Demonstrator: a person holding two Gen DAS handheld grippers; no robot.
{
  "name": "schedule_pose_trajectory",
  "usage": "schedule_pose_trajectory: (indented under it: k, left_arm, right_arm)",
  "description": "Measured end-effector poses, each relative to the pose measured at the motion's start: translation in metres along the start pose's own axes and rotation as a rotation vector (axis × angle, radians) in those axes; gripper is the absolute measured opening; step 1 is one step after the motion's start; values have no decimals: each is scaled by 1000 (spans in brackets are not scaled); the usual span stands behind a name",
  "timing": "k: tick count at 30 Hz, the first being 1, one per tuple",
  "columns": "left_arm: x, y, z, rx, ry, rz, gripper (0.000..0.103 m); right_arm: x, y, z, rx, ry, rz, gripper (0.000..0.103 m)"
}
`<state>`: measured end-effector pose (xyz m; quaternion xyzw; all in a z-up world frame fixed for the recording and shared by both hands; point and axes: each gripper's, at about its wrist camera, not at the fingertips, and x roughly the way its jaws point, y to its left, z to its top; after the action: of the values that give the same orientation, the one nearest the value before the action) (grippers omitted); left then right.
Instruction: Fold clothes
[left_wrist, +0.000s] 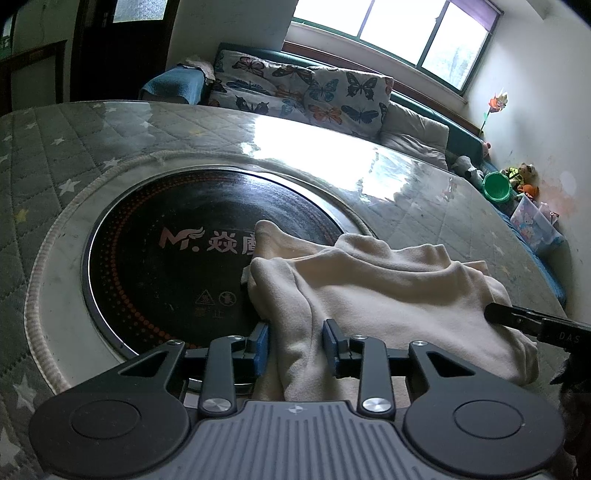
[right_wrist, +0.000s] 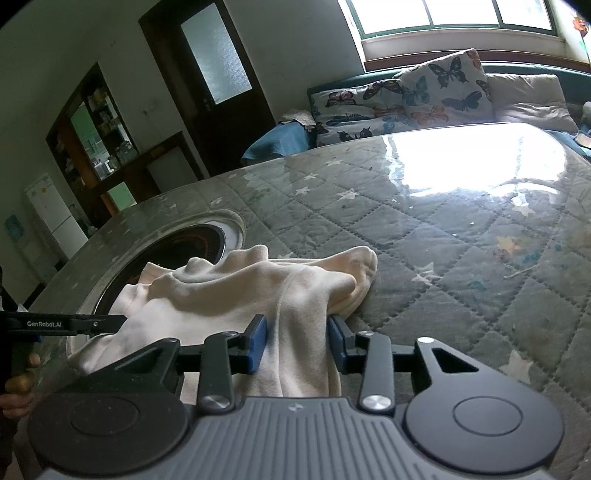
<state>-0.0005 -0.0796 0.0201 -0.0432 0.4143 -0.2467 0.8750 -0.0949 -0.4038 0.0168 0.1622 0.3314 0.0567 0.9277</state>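
Left wrist view: the surface (left_wrist: 122, 129) is a round top under a grey quilted star-print cover with a glossy clear sheet over it, glare from the window (left_wrist: 399, 26) washing out the far middle. A black round cooktop (left_wrist: 177, 258) is set into its centre inside a pale ring. The cream garment (left_wrist: 388, 288) lies bunched, partly over the cooktop's near right edge and partly on the cover. The left tool (left_wrist: 295, 347) has its blue pads pinching a fold of the garment; the right tool (left_wrist: 517, 319) enters from the right with its tip against the cloth. A sofa with butterfly cushions (left_wrist: 295, 92) stands beyond the far rim, toys near the right wall. Right wrist view: the right tool (right_wrist: 297, 341) is clamped on a gathered fold of the garment (right_wrist: 221, 291), which sits near the near rim. To the right the cover lies open, bare out to the curved edge. The left tool (right_wrist: 122, 320) touches the cloth from the left, a hand (right_wrist: 18, 384) behind it. A dark door (right_wrist: 218, 74), shelving and a white refrigerator (right_wrist: 51, 221) line the left wall.
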Motion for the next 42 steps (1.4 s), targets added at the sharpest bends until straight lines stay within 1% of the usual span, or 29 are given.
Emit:
schedule_pose_trajectory:
  k: [2, 7, 11, 33, 42]
  left_arm:
    - [0, 0, 0, 3, -1, 1, 34]
    - [1, -1, 0, 3, -2, 1, 34]
    - [2, -1, 0, 4, -2, 1, 34]
    - [1, -2, 0, 12, -6, 4, 34]
    - [2, -4, 2, 20, -6, 4, 32]
  right_arm:
    - [0, 0, -1, 0, -2, -1, 32]
    - [0, 0, -1, 1, -6, -3, 31]
    - [0, 0, -1, 3, -12, -3, 28]
    - [0, -1, -2, 0, -21, -9, 27]
    - [-3, -2, -3, 2, -34, -14, 24]
